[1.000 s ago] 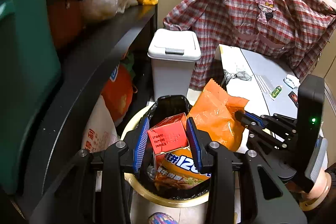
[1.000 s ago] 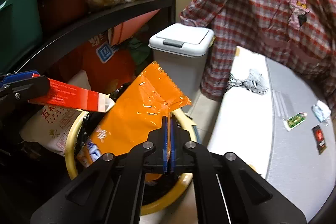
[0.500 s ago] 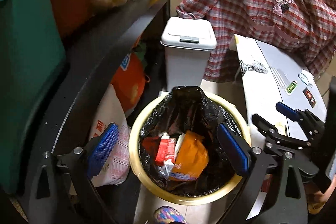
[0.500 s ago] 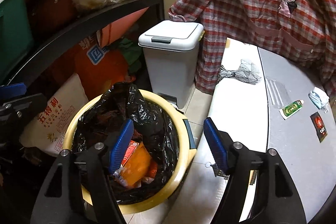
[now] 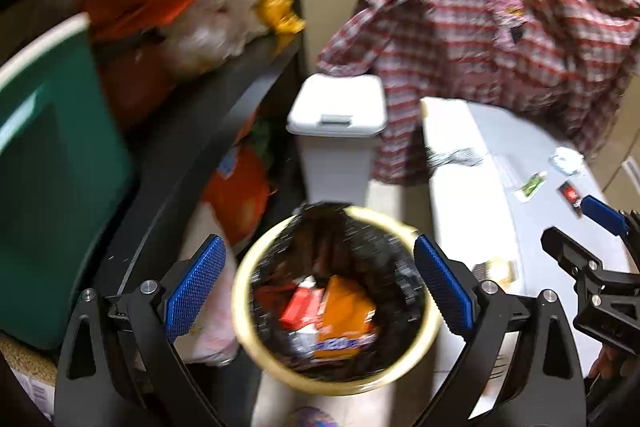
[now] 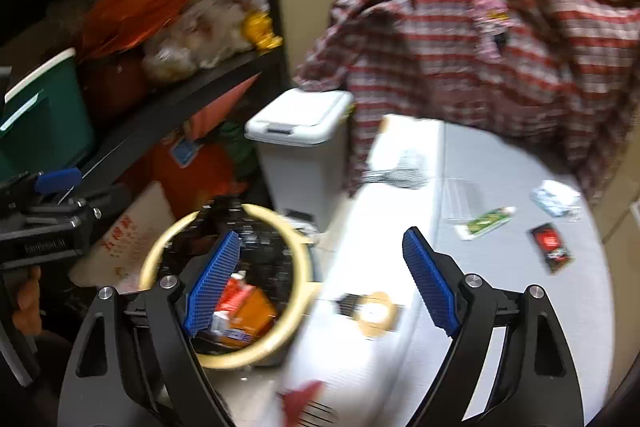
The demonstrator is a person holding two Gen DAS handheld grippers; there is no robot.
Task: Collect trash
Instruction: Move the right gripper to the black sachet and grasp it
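L gripper [image 5: 316,285] jaws spread wide, nothing between, hovering above yellow-rimmed bin [image 5: 430,323] w/ black liner. R gripper [image 6: 322,283] jaws opening, empty, over bin's right rim & edge of white table [image 6: 500,307]. Orange snack bag [image 5: 346,311] + red carton [image 5: 298,307] lying inside bin. White lidded bin [image 5: 338,107] just behind it; plaid shirt [image 5: 480,39] beyond. Green wrapper [image 6: 486,221], red-black sachet [image 6: 551,241] on table right of bin.

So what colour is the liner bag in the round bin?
Black, clearest in the left wrist view.
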